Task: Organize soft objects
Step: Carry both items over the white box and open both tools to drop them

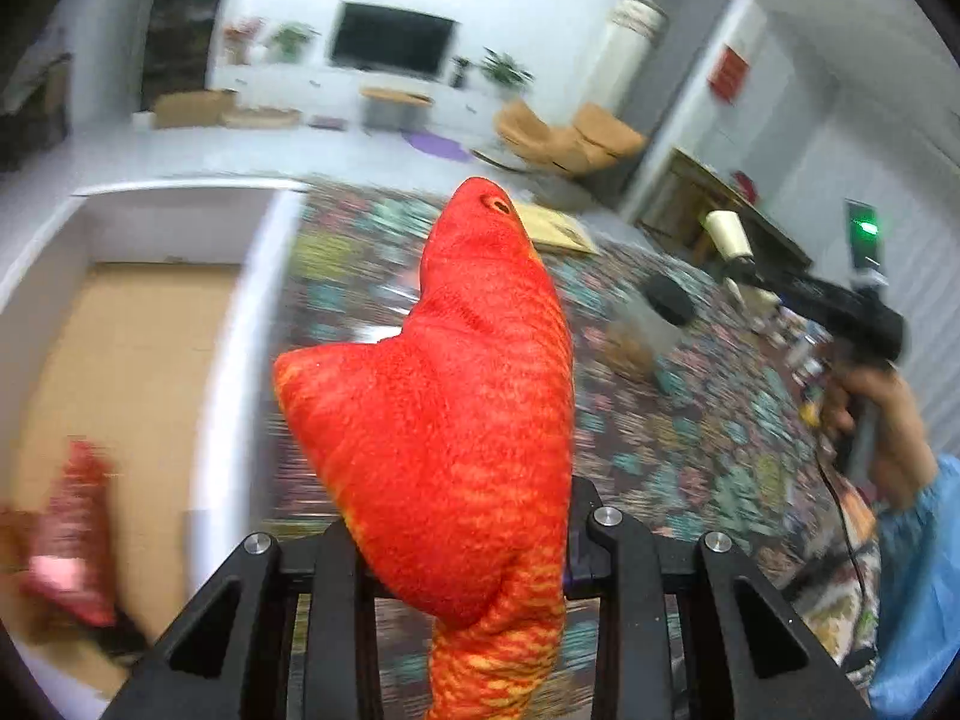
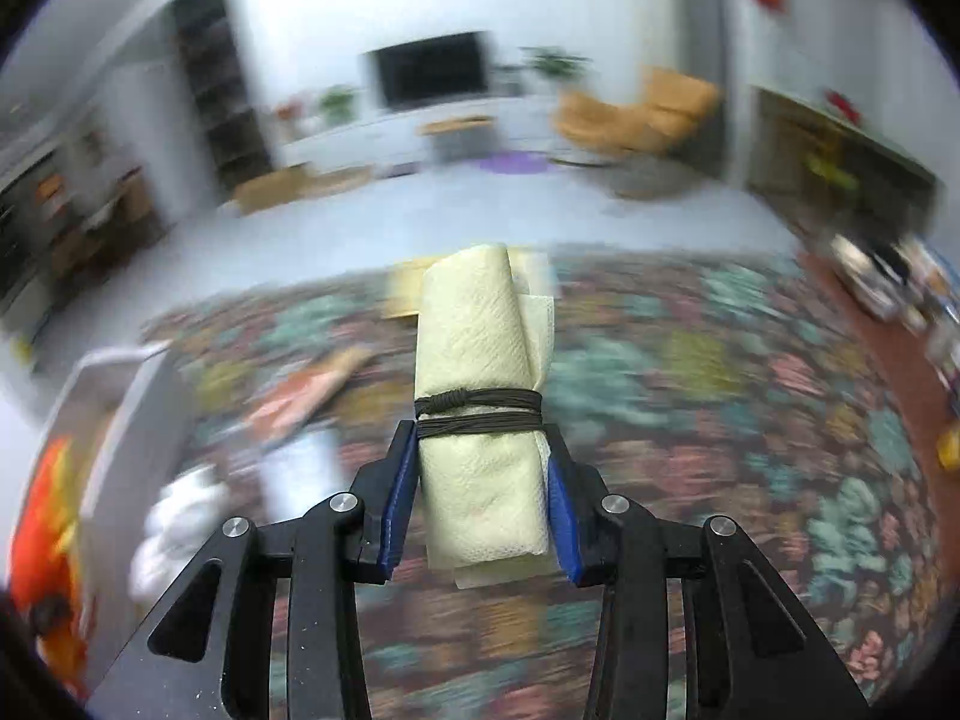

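The left tongs (image 1: 462, 570) are clamped on a red-orange plush fish (image 1: 456, 420), which stands up out of the jaws above a counter (image 1: 660, 450) covered in a busy floral cloth. The fish's eye end points away from the camera and a broad fin spreads to the left. Beside the counter's left edge stands a white-walled box (image 1: 240, 312) with a brown bottom, and a blurred red soft item (image 1: 72, 534) lies in its near corner.

The right tongs (image 2: 483, 498) grip a pale yellow rolled cloth (image 2: 480, 420), bound around its middle with dark cord (image 2: 480, 414); the blue pads (image 2: 399, 498) press on both sides of its lower half, and the roll points away from the camera over the same patterned counter. From the left camera, the person's right hand (image 1: 882, 426), in a blue sleeve (image 1: 918, 588), holds that tool at the far right, with the roll small at its tip. White soft things (image 2: 180, 516) sit blurred at the left of the right camera's view, near the box.
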Demonstrator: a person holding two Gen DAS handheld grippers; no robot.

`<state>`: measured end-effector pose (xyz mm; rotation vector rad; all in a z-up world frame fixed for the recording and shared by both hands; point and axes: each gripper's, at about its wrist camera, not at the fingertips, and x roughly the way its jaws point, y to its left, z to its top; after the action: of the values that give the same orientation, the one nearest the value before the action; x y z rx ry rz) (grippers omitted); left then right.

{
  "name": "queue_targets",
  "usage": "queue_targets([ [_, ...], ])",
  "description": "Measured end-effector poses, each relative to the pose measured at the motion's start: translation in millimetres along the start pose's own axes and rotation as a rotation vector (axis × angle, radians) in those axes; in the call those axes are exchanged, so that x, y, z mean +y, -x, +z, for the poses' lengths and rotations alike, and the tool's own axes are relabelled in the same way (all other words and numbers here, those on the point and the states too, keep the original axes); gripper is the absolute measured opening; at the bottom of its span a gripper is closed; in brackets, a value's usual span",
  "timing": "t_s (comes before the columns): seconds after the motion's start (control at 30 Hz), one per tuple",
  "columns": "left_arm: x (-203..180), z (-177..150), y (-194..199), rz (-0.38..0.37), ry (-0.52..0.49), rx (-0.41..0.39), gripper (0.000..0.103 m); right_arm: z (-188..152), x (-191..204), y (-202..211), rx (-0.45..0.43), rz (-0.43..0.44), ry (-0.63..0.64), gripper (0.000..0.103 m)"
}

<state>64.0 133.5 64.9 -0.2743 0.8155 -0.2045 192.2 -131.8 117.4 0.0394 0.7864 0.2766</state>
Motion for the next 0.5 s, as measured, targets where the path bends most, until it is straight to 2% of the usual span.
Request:
queue_targets([
  [0.13,61.6,-8.1,47.2,0.160,0.047,-0.038,0.031,-28.2,119.7,6.1,0.056,0.239,0.089,0.041],
  [0.27,113.1,-22.9,77.5,0.333,0.064,-0.038,0.033,-60.8,234.2,-0.3,0.153,0.494,0.121,0.042],
  [0.3,126.3,-27.6,80.4,0.379,0.073,-0.029,0.038,-67.1,250.7,-1.7,0.173,0.533,0.117,0.047],
  [0.33,136.1,-31.7,81.8,0.410,0.084,-0.019,0.052,-73.5,268.2,-5.2,0.192,0.573,0.107,0.053],
  [0.37,146.2,-35.8,81.6,0.431,0.104,-0.008,0.078,-78.3,282.3,-10.7,0.214,0.612,0.100,0.078],
  [0.4,151.6,-39.6,80.7,0.441,0.120,-0.006,0.088,-81.8,292.4,-16.0,0.232,0.632,0.100,0.085],
  [0.43,155.3,-45.6,81.7,0.454,0.134,-0.016,0.096,-85.3,295.9,-20.7,0.239,0.624,0.101,0.084],
  [0.5,155.5,-52.0,81.1,0.467,0.136,-0.031,0.096,-92.5,286.0,-25.9,0.225,0.590,0.093,0.084],
])
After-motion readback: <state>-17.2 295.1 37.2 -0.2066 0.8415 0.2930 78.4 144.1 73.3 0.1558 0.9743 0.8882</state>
